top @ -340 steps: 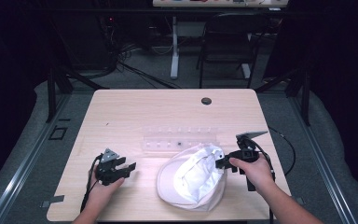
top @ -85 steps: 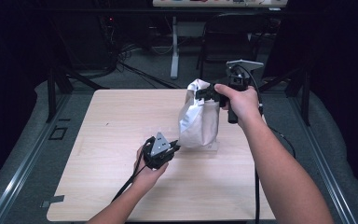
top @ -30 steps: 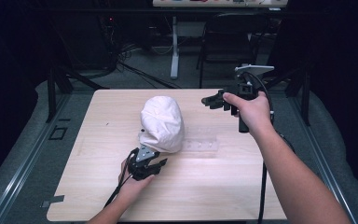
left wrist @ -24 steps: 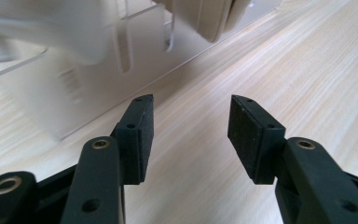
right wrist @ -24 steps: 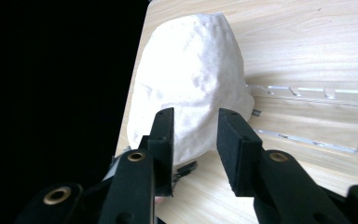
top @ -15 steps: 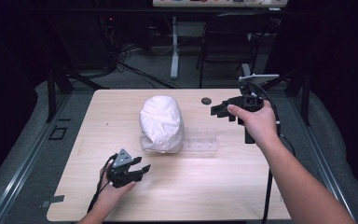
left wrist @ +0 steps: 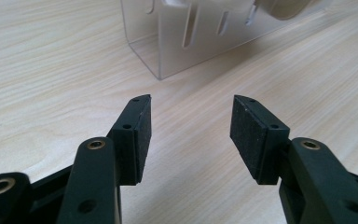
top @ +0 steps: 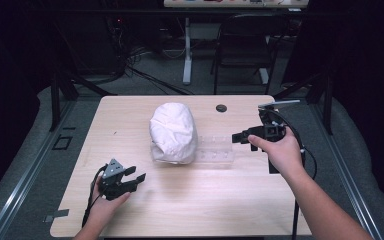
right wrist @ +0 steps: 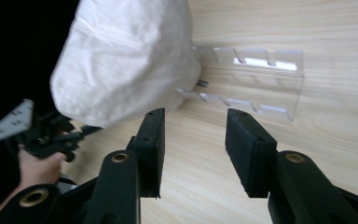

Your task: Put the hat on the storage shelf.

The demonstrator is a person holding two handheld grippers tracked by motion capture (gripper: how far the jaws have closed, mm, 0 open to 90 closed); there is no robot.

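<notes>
The left gripper (top: 130,179) rests at the near left of the surface (top: 230,200), fingers apart and empty. A white bag (top: 173,132) covers the left end of a clear rack (top: 217,150) mid-surface. The right gripper (top: 240,136) hovers right of the rack, fingers apart.

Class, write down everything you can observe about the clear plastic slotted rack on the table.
The clear plastic slotted rack is a transparent, acrylic-looking stand with two long walls, each cut with a row of hooked slots along its top edge. It stands upright on the light wooden table, near the middle. A white crumpled cloth cap sits over its left end, hiding that part; the right end is bare. Neither tool touches it.
</notes>
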